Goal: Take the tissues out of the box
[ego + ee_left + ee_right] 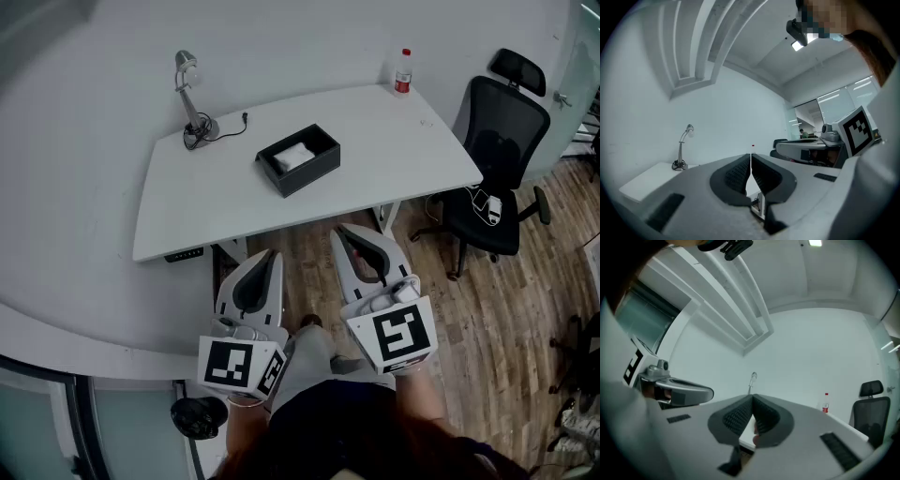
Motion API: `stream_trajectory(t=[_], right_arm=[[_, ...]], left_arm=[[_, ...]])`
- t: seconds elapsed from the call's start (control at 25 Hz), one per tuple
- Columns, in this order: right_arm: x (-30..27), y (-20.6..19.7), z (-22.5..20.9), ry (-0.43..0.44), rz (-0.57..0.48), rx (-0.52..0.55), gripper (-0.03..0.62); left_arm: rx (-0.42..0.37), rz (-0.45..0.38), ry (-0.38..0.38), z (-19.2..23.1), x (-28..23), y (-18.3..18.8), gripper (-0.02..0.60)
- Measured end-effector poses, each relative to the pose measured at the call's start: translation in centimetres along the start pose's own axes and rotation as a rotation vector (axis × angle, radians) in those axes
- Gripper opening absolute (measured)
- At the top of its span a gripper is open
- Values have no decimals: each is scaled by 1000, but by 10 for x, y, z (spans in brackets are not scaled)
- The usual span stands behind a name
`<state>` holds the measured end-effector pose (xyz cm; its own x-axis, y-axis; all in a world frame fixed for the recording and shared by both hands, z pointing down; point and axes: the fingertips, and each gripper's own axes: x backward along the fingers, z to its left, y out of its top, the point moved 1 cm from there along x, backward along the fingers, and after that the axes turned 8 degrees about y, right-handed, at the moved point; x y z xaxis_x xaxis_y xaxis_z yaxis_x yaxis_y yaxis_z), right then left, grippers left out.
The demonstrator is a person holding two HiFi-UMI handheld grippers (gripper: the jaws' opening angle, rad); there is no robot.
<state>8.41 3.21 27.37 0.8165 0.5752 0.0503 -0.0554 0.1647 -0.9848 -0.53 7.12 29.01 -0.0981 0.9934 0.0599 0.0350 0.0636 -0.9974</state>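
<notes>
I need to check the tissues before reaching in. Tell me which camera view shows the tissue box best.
The head view: it looks down into the open black tissue box on the white table, white tissues inside. Neither gripper view shows it: the shut left hand-held gripper and right hand-held gripper block the lower frame.

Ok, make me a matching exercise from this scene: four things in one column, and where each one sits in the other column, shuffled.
Column one:
1. black box
2. desk lamp
3. bottle
4. office chair

Column two:
A. on the wooden floor, right of the table
B. far right corner of the table
C. middle of the table
D. far left corner of the table

Pairs: 1-C, 2-D, 3-B, 4-A
</notes>
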Motion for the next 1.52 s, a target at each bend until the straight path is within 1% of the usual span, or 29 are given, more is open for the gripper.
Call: stream_trajectory(t=[0.4,0.64,1.0,1.52], right_arm=[[-27,-5,-13,3,3,-92,17],[-55,-10,-24,9,46,-69,18],[-99,-25,-40,25,115,-72,25],[-157,-44,-69,3,185,-51,54]], left_arm=[[23,15,-10,19,-28,-3,26],[38,15,-10,38,-51,-4,26],[44,28,-20,65,-91,-8,26],[62,29,-58,100,-145,-16,26]])
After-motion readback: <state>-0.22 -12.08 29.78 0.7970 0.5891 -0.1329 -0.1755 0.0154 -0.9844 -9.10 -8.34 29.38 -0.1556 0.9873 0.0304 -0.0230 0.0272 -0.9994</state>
